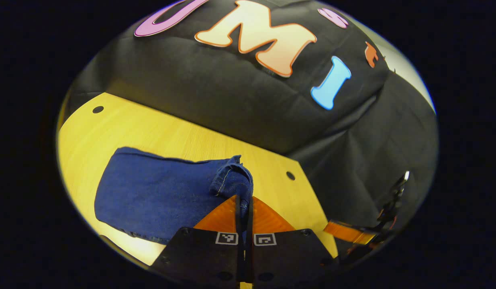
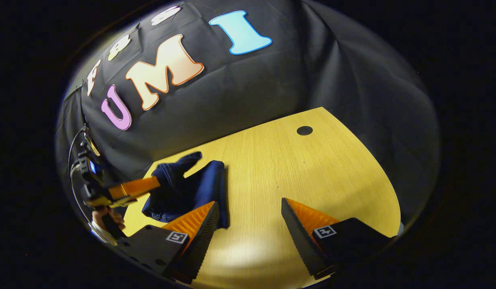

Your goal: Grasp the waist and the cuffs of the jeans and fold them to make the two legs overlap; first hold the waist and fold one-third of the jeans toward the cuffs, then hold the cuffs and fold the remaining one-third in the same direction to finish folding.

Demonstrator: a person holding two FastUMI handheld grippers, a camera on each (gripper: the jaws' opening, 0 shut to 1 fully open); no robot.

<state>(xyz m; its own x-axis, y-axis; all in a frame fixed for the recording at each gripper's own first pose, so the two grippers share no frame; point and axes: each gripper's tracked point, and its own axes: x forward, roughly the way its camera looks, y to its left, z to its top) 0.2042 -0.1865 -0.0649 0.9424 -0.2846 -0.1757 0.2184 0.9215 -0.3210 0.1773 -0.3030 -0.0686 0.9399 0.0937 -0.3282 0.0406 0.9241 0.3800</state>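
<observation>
Dark blue jeans lie folded on the yellow wooden table. My left gripper is shut on a stitched hem end of the jeans, lifting it a little above the pile. In the right gripper view the jeans sit at the left, and the left gripper comes in from the left with its orange fingers in the cloth, a hand holding it. My right gripper is open above bare table, its left finger just beside the jeans' edge.
The table has round holes near its corners. Black cloth walls close off the far side. Bare tabletop stretches to the right of the jeans. The right gripper shows low at the right edge of the left gripper view.
</observation>
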